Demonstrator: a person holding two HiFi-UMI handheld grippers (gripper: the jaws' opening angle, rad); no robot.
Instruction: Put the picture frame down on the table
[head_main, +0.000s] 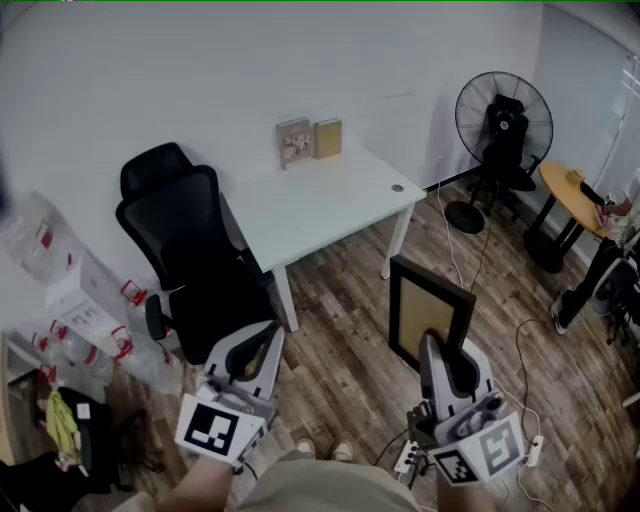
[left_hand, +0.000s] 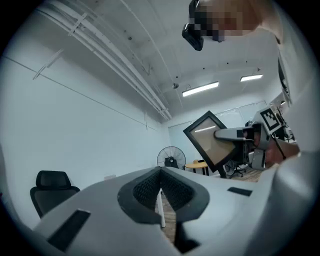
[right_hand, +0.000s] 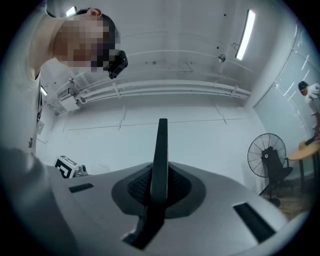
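Note:
The picture frame (head_main: 402, 300) has a black border and a tan panel. It hangs upright over the wooden floor, right of the white table (head_main: 330, 205). My right gripper (head_main: 437, 345) is shut on its lower edge. In the right gripper view the frame (right_hand: 161, 150) stands edge-on between the pads. The left gripper view shows the frame (left_hand: 210, 142) tilted in the air, held by the right gripper (left_hand: 239, 135). My left gripper (head_main: 253, 355) is low on the left near the chair, shut with nothing in it; its pads (left_hand: 150, 187) meet at the tip.
A black office chair (head_main: 190, 260) stands at the table's left end. Two small frames (head_main: 294, 142) lean on the wall at the table's back. A standing fan (head_main: 503, 120), a round wooden table (head_main: 575, 195) and a seated person (head_main: 620, 215) are at the right. A power strip (head_main: 410, 457) lies by my feet.

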